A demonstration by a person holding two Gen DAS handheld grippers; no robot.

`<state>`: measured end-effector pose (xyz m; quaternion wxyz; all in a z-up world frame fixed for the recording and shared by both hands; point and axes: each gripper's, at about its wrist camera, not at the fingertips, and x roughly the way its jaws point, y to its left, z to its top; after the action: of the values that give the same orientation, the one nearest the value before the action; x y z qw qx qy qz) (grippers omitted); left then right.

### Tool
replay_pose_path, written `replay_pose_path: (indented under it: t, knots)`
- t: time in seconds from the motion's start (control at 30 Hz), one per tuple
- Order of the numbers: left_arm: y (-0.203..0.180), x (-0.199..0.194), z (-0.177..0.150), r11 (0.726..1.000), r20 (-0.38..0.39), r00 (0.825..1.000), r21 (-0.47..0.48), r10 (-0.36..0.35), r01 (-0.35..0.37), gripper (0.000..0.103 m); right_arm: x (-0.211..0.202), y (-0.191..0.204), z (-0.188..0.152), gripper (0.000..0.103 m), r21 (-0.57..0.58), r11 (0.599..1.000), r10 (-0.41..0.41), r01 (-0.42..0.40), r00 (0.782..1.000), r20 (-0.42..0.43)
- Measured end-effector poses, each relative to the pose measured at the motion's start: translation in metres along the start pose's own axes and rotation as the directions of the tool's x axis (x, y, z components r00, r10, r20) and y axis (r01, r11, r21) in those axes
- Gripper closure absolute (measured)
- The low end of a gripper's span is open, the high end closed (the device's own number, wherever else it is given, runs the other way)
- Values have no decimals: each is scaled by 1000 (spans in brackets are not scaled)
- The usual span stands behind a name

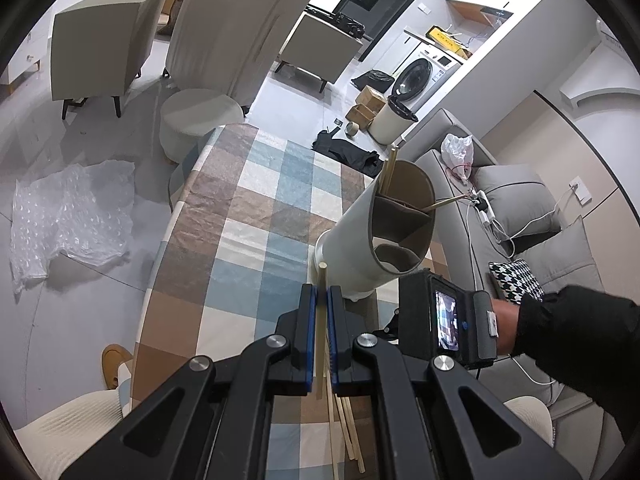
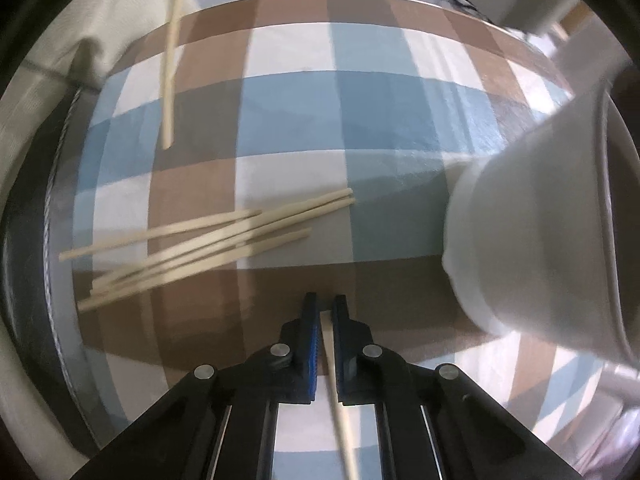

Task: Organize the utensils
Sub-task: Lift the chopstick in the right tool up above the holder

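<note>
My left gripper is shut on a pale wooden chopstick that stands upright between the blue pads. Just beyond it stands a white divided utensil holder with two chopsticks in its far compartments. My right gripper is shut on another chopstick, low over the checked tablecloth. Several loose chopsticks lie on the cloth ahead and to the left. The holder shows close at the right. The left hand's chopstick hangs at the upper left.
The right gripper's body and the person's arm are to the right of the holder. More chopsticks lie under my left gripper. A grey sofa is beyond the table's right edge, a round stool at its far end.
</note>
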<state>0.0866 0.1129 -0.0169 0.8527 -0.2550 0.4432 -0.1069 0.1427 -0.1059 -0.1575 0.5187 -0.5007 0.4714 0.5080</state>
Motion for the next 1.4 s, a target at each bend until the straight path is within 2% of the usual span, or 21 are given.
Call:
replay_pose_path:
  t: [0.1,0.2,0.33,0.4,0.47,0.53,0.67,0.77,0.8,0.87,0.97,1.03,1.3,1.4]
  knots:
    - [0,0,0,1000,-1,1000,0,2,-2,102,-4,-9,1,98,142,990,17,-22,999,32]
    - [-1,0,-1,1000,-2,1000,3,3,-3,102,-13,-22,-4,98,322,943,51,-85,992,115]
    - [-4,-1,-2,1000,2,1000,19,6,-6,102,-35,-27,-20,98,515,838,44,-179,964,263]
    - [-7,-1,-3,999,3,1000,35,8,-8,102,-47,-29,-29,98,589,777,12,-222,941,339]
    - [-11,0,-4,999,-1,1000,49,10,-10,102,-54,-26,-45,98,635,733,-25,-244,923,384]
    - [-17,1,-5,997,-3,1000,73,24,-24,102,-65,-23,-52,98,675,683,-68,-278,896,438]
    - [-32,0,-5,993,-12,999,114,33,-31,102,-95,-5,-70,98,718,628,-192,-301,835,517]
    - [-44,-4,-5,990,-12,1000,137,27,-25,102,-120,9,-82,98,757,560,-317,-337,757,571]
    - [-49,-6,-4,989,-8,1000,145,29,-28,102,-126,10,-88,98,763,541,-342,-354,737,584]
    - [-58,-9,0,988,-10,1000,150,22,-21,102,-138,16,-94,98,771,502,-404,-392,682,610]
    - [-74,-13,6,983,-11,1000,184,24,-22,102,-148,25,-96,98,770,474,-460,-427,626,630]
    - [-86,-16,10,975,-2,1000,220,31,-30,102,-157,28,-100,98,766,474,-481,-434,602,638]
    - [-111,-22,27,954,23,998,293,54,-58,102,-178,24,-111,99,762,474,-530,-442,548,648]
    - [-119,-21,37,951,26,998,303,58,-63,102,-193,19,-114,99,757,489,-551,-433,520,653]
